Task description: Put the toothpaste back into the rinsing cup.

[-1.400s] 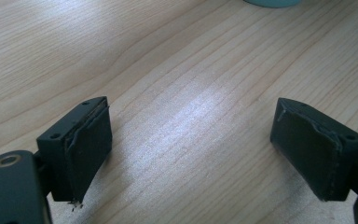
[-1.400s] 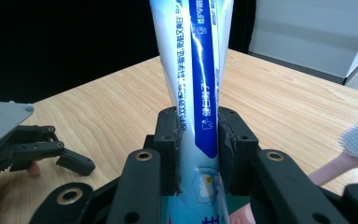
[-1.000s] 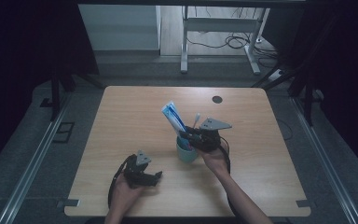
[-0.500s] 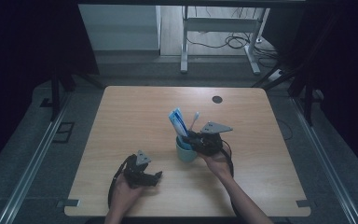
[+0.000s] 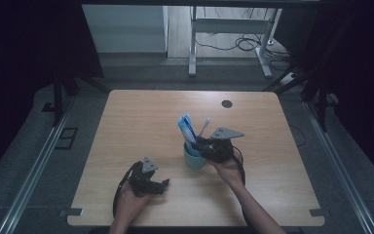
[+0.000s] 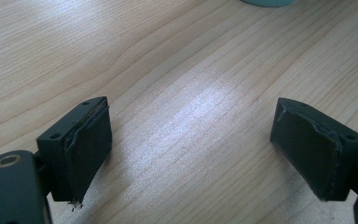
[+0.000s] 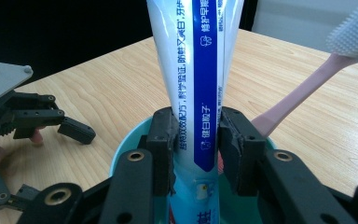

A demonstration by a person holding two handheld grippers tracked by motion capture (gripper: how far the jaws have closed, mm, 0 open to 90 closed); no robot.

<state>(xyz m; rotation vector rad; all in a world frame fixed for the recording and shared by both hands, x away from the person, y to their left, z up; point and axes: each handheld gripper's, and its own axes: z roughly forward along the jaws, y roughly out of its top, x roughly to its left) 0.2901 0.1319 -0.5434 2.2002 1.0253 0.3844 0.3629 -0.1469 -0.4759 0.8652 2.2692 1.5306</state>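
I have the right gripper (image 5: 200,145) at the rim of the teal cup (image 5: 194,159), which stands near the middle of the bench (image 5: 141,112). In the right gripper view its fingers (image 7: 162,135) sit on either side of the toothpaste tube (image 7: 198,70), which stands upright in the cup (image 7: 121,158) with its lower end down inside. The pads lie right against the tube's flat faces; the fingers have just been easing apart a little, yet from what I see they touch the tube on both sides. A pink toothbrush (image 7: 303,88) leans in the same cup, its pale bristled head up and to the right of the tube, apart from it at the top. From the high view the tube (image 5: 187,127) tilts slightly away from the gripper, with the toothbrush (image 5: 203,125) just beside it.

My left gripper (image 5: 161,184) rests low over the bare bench, near the front edge and well apart from the cup. In the left gripper view its fingers (image 6: 86,144) stand wide apart with just wood grain between them.
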